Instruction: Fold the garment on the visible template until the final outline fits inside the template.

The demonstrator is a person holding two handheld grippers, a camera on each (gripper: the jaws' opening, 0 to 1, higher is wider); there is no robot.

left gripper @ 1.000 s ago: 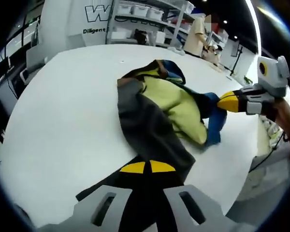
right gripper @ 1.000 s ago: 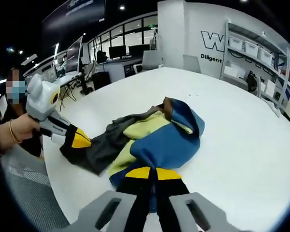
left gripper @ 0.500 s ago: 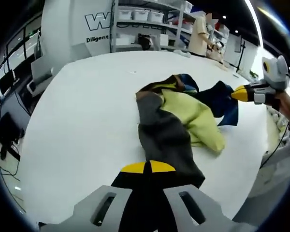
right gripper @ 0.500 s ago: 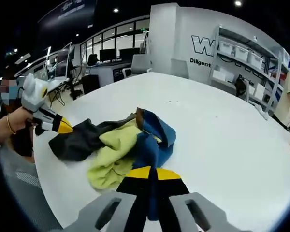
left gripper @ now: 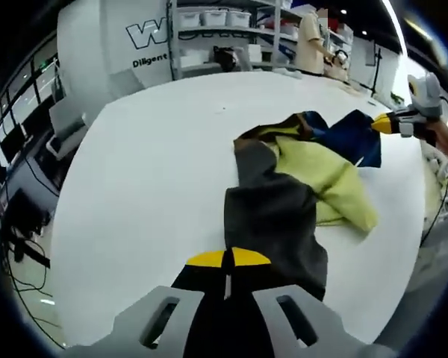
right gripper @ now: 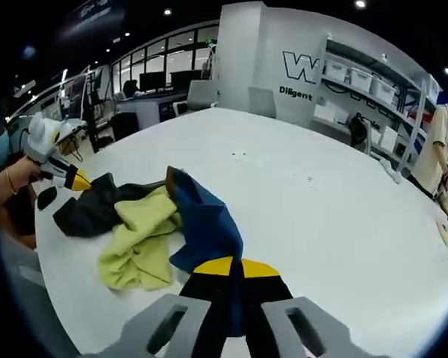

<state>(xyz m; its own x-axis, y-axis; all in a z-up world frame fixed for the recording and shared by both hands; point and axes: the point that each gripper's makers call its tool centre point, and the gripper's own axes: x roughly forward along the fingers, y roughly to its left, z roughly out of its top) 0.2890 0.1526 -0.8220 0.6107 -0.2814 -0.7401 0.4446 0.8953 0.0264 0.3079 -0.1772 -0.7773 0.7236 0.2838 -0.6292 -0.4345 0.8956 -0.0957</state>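
A crumpled garment lies on the white table [left gripper: 149,149], made of a dark grey part [left gripper: 272,224], a yellow-green part [left gripper: 321,168] and a blue part [left gripper: 355,138]. My left gripper [left gripper: 228,259] is shut on the grey end at the near edge. Across the cloth, my right gripper [left gripper: 381,124] pinches the blue end. In the right gripper view, my right gripper [right gripper: 235,267] is shut on the blue part [right gripper: 205,224]. The yellow-green folds [right gripper: 138,242] and the grey end [right gripper: 89,209] trail left to my left gripper [right gripper: 81,181], held by a hand.
The table [right gripper: 321,209] stretches wide and bare beyond the garment, its edge close behind both grippers. Shelves with white bins [left gripper: 216,19] and a standing person [left gripper: 313,41] are at the far side. Desks with monitors [right gripper: 172,82] lie further off.
The two grippers have drawn apart, each keeping its end of the garment. The bunched cloth has been pulled out longer and flatter across the table.
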